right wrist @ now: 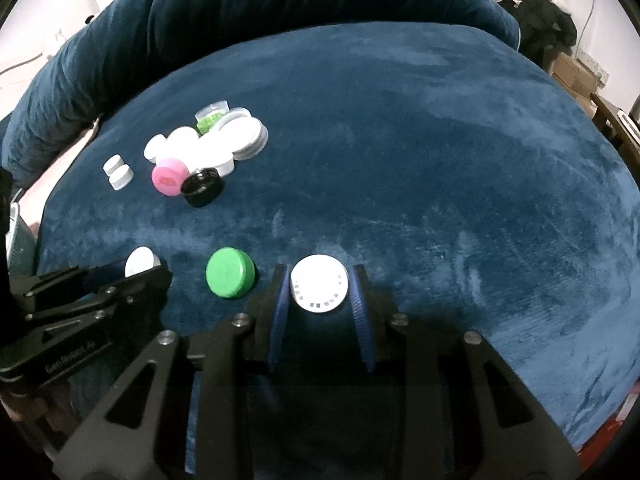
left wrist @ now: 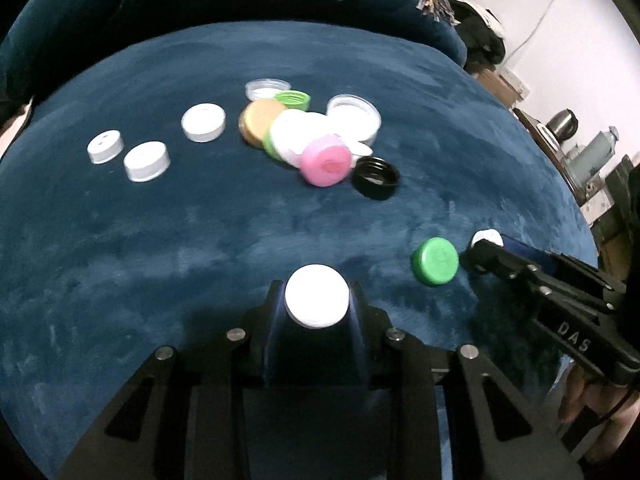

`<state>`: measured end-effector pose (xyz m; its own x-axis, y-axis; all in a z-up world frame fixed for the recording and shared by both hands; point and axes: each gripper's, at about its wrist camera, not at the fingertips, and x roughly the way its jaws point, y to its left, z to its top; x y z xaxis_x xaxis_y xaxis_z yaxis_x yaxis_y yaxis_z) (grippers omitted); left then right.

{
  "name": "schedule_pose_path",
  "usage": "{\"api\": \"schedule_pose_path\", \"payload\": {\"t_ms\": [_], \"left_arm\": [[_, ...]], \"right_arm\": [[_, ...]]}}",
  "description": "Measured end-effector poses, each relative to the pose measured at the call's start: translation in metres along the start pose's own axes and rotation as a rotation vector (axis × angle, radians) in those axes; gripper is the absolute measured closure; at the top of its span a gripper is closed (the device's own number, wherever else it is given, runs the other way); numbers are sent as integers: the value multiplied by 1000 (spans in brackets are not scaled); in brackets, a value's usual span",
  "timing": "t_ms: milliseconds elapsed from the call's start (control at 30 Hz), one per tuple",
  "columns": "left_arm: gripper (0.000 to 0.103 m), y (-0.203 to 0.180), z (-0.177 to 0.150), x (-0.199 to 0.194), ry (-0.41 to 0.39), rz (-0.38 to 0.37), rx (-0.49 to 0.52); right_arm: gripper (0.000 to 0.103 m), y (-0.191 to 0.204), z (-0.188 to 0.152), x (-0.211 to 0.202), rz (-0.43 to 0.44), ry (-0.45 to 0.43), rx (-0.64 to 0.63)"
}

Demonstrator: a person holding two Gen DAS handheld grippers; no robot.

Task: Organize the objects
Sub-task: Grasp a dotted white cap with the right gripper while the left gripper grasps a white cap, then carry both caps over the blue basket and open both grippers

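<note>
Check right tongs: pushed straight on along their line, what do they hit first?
The right tongs are shut on a white cap. Beyond it the way looks free: only bare blue cushion, then the backrest. Depth is unclear.

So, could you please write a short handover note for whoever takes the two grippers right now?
Left gripper: shut on a plain white cap.
Right gripper: shut on a white cap with printed marks.
A green cap lies alone between the two grippers on the blue cushion.
Further back: three white caps stand apart, left of a mixed pile with a pink cap and a black cap.
Done: a few caps pulled out.
Left: place both held caps, then sort the pile.
</note>
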<state>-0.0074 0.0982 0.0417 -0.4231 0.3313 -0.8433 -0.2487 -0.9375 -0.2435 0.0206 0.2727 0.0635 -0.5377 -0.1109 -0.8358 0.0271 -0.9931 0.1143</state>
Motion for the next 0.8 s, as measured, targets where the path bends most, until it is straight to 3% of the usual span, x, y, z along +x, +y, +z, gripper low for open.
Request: {"api": "schedule_pose_path", "payload": {"t_ms": [333, 800], "left_arm": [[72, 39, -3, -48, -76, 32, -90], [72, 148, -33, -152, -207, 223, -298]], "right_arm": [[72, 34, 11, -12, 78, -56, -41], [72, 154, 20, -19, 267, -68, -251]]}}
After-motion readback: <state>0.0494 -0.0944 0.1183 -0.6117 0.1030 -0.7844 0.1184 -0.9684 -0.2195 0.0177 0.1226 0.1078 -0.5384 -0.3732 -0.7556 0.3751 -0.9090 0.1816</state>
